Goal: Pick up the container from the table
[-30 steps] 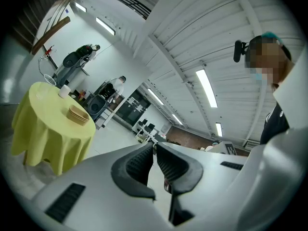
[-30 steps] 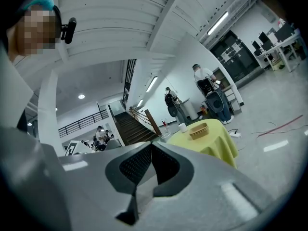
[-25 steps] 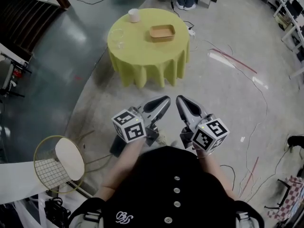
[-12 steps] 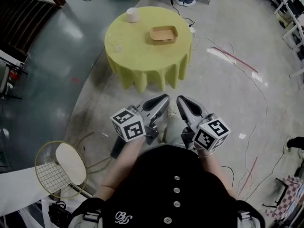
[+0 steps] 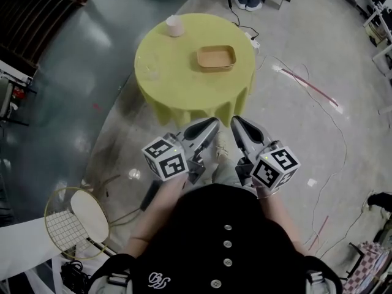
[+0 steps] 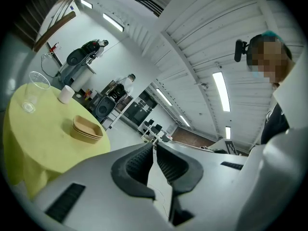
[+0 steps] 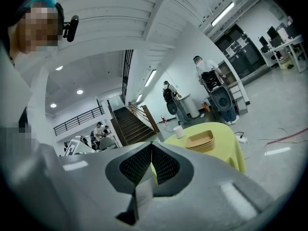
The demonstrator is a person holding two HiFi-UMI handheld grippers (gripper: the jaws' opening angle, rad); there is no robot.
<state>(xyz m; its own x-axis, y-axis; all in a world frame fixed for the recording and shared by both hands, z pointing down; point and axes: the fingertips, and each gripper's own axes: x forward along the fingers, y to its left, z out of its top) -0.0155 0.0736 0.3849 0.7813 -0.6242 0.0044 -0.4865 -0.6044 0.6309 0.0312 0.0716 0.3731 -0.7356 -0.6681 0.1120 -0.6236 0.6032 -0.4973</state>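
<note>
A stack of tan rectangular containers (image 5: pixel 216 57) sits on the round table (image 5: pixel 184 84) with a yellow-green cloth; it shows too as the containers (image 6: pixel 86 128) and the containers (image 7: pixel 200 141). My left gripper (image 5: pixel 214 122) is shut and empty, short of the table's near edge. My right gripper (image 5: pixel 234 120) beside it is also shut and empty. Both point at the table, jaws touching at the tips in their own views: left gripper (image 6: pixel 154 145), right gripper (image 7: pixel 152 144).
A white cup (image 5: pixel 174 24) stands at the table's far edge and a clear glass (image 5: pixel 150 73) at its left. Cables (image 5: pixel 312 87) run over the floor to the right. A badminton racket (image 5: pixel 67 222) lies at lower left. People stand by the stairs (image 7: pixel 130 124).
The table has come nearer in the head view; both grippers have moved forward toward it together. Both stay shut.
</note>
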